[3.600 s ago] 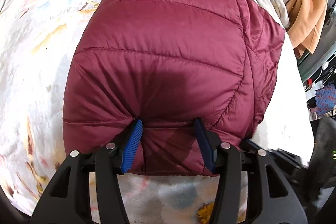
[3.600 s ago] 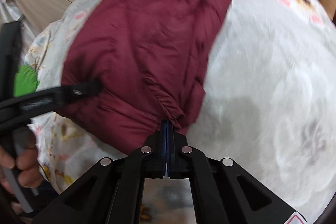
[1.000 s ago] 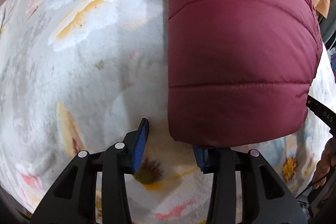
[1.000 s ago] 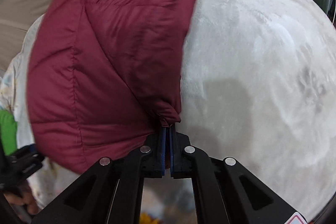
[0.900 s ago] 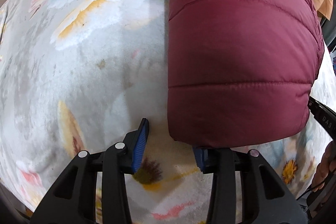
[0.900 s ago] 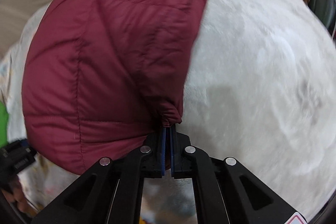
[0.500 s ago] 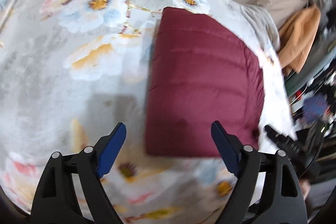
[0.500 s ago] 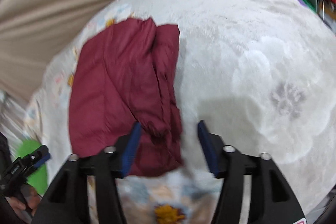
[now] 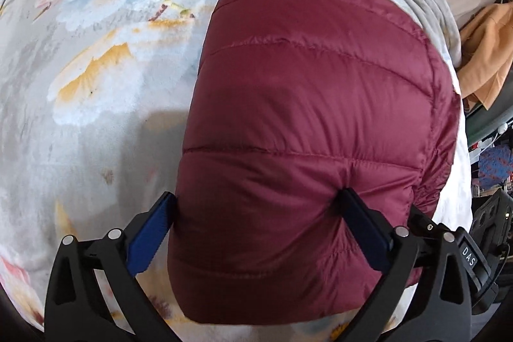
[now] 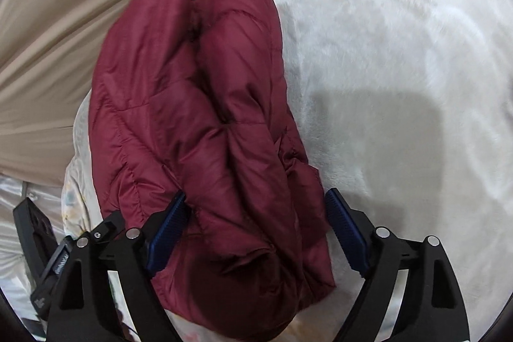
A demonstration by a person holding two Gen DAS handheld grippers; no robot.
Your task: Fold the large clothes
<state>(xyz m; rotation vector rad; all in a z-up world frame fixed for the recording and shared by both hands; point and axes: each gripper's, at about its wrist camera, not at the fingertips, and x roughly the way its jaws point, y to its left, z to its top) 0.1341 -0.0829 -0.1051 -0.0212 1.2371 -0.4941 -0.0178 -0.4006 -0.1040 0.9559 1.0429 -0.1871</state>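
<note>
Maroon quilted jacket (image 9: 307, 124), folded into a thick block on the floral blanket (image 9: 96, 60), long axis running 6 to 12 o'clock from both tools. Left gripper (image 9: 256, 233) spread wide, straddling the near edge. Right gripper (image 10: 256, 233) likewise apart around the bunched sleeve side. No containers visible. Orange cloth (image 9: 487, 53) at 2 o'clock.

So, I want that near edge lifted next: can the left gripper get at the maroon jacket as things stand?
Probably yes. The left gripper is open with its fingers straddling the maroon jacket at its near edge, and nothing lies between them.
</note>
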